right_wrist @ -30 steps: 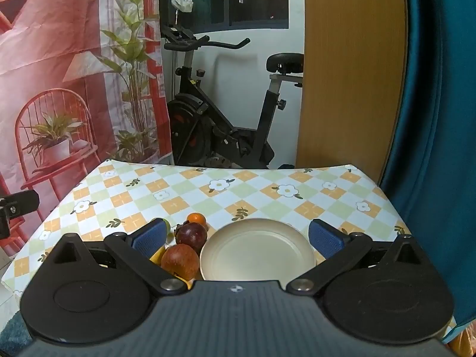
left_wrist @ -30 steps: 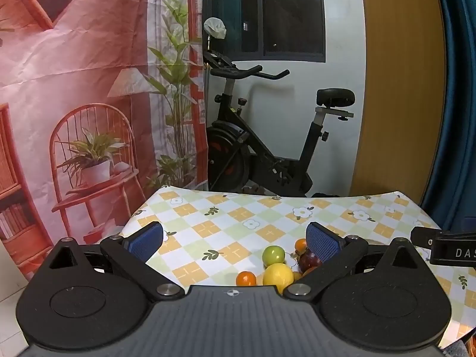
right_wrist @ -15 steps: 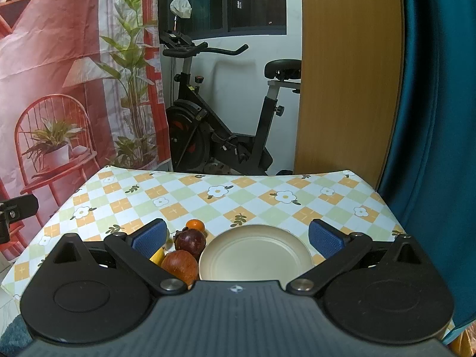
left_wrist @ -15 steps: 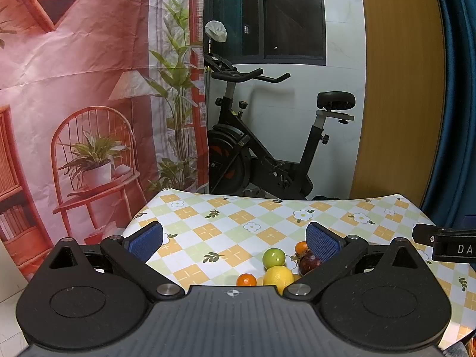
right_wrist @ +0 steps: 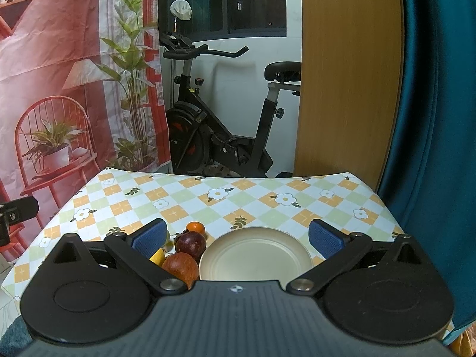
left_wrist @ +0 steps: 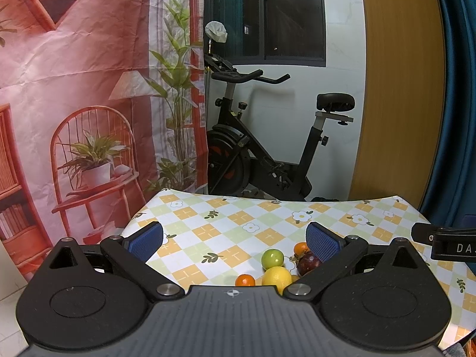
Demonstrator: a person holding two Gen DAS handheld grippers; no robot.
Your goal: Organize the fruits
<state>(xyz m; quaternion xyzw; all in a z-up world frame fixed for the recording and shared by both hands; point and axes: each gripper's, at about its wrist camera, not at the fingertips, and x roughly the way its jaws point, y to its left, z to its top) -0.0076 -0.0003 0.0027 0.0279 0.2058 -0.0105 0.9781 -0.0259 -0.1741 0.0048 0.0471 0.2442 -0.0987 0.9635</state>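
Observation:
Fruit lies in a cluster on the checked tablecloth (left_wrist: 226, 226). In the left wrist view I see a green apple (left_wrist: 272, 258), a yellow lemon (left_wrist: 276, 276), a small orange (left_wrist: 245, 280), another orange (left_wrist: 300, 248) and a dark purple fruit (left_wrist: 308, 263). My left gripper (left_wrist: 235, 242) is open and empty above them. In the right wrist view a beige plate (right_wrist: 255, 255) lies between my open, empty right gripper's (right_wrist: 238, 238) fingers. A dark purple fruit (right_wrist: 190, 242), a red-brown fruit (right_wrist: 180, 267) and an orange (right_wrist: 195, 226) lie just left of the plate.
An exercise bike (left_wrist: 267, 148) stands behind the table's far edge. A printed red backdrop (left_wrist: 74, 89) hangs at left, a wooden panel (right_wrist: 345, 89) and blue curtain (right_wrist: 431, 119) at right. The right gripper's tip (left_wrist: 446, 241) shows at the left view's right edge.
Both grippers have risen and tilted slightly, so the table and fruit sit a little lower in each view. The fruit and plate have not moved. Both stay open.

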